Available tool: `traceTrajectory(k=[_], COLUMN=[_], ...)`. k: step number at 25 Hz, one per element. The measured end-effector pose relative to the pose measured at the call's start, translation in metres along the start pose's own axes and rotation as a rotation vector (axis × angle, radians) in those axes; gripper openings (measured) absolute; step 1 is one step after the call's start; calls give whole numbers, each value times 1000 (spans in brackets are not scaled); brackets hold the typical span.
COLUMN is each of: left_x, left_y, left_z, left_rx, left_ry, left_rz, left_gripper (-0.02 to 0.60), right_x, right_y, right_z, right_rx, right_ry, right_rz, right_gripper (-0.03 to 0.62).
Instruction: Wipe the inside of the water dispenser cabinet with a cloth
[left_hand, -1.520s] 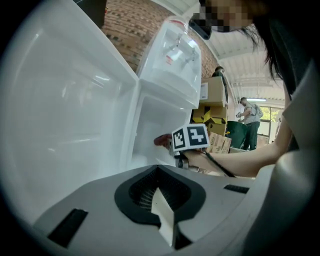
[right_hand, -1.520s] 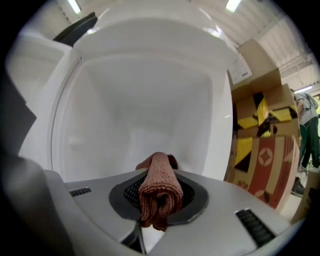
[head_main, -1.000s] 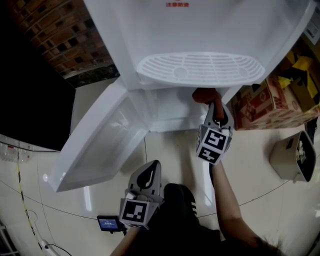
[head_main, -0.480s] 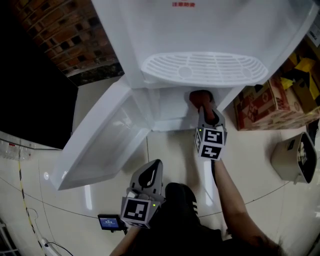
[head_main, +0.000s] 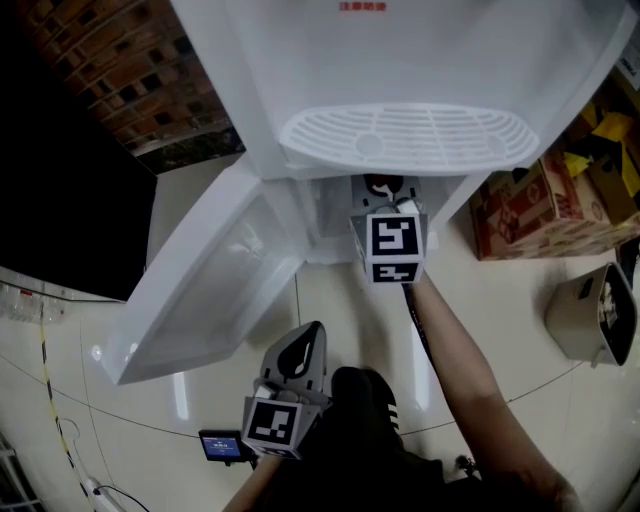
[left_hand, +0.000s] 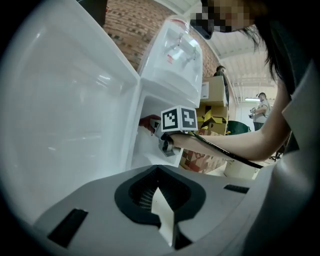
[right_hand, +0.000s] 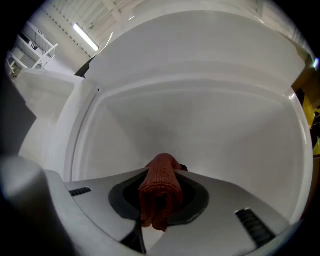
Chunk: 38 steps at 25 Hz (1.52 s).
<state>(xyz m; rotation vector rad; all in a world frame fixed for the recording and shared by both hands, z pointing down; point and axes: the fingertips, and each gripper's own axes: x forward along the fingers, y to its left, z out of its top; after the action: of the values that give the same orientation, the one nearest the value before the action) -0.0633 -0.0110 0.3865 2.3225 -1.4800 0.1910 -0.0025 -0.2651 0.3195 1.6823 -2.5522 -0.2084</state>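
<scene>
While inside cabinet (right_hand: 200, 115), cloth (right_hand: 160, 192) between fingers (right_hand: 219, 209).

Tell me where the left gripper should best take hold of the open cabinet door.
Probably grip the door at its free edge, far from the hinge, coming from the person's side. It stands swung wide open, and that thin rim would fit between two jaws. The left gripper is shut, so it must open first.
</scene>
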Motion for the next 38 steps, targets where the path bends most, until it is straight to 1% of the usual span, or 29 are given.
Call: traceTrajectory(k=[2,4,7,11,13,15,17,18,21,23,25,26,28,33,36,38], left_x=[0,0,-1,-1,-1,-1,-1,-1,0,0,0,0,-1,-2,-2,-2], left_y=[0,1,3,8,9,7,5,5,6,6,6,5,4,8,8,7], left_z=[0,-1,-2,-4,-5,-6,-6,-5,-5,-5,-4,-4,-4,-4,-4,-5], left_rx=[-2,-1,-5,-11,-13,-15,-17,-16,-14,-15,-13,-12,-12,-16,-14,-14], left_ry=[0,2,6,11,11,10,11,11,7,8,7,6,5,8,6,9], left_rz=[-1,0,8,20,20,17,14,12,14,16,13,10,8,18,15,13], left_gripper=[-20,-20,-20,-20,-20,-20,-20,-20,-20,-20,-20,-20,-20,-20,-20,-20], right_x=[8,16,21,14,8,3,1,2,1,-6,-11,-11,-6,2,-6,-15], right_y=[2,10,24,31,31,28,19,12,-21,-44,-64,-71,-80,-64,-61,-59], right_z=[11,4,-42,-115,-137,-148,-139,-126,-60,-19,3,4,-9,-69,-118,-143], right_rx=[-8,-38,-72,-36,-24,-17,-18,-26,-37,-11,12,13,-1,-37,7,36], right_ry=[-31,-10,110,304,370,404,383,345,164,53,-5,-9,28,217,352,418], right_rz=[6,37,88,105,109,108,88,66,-42,-125,-194,-215,-229,-171,-168,-170], right_gripper=[75,75,75,75,75,75,75,75,75,75,75,75,75,75,75,75])
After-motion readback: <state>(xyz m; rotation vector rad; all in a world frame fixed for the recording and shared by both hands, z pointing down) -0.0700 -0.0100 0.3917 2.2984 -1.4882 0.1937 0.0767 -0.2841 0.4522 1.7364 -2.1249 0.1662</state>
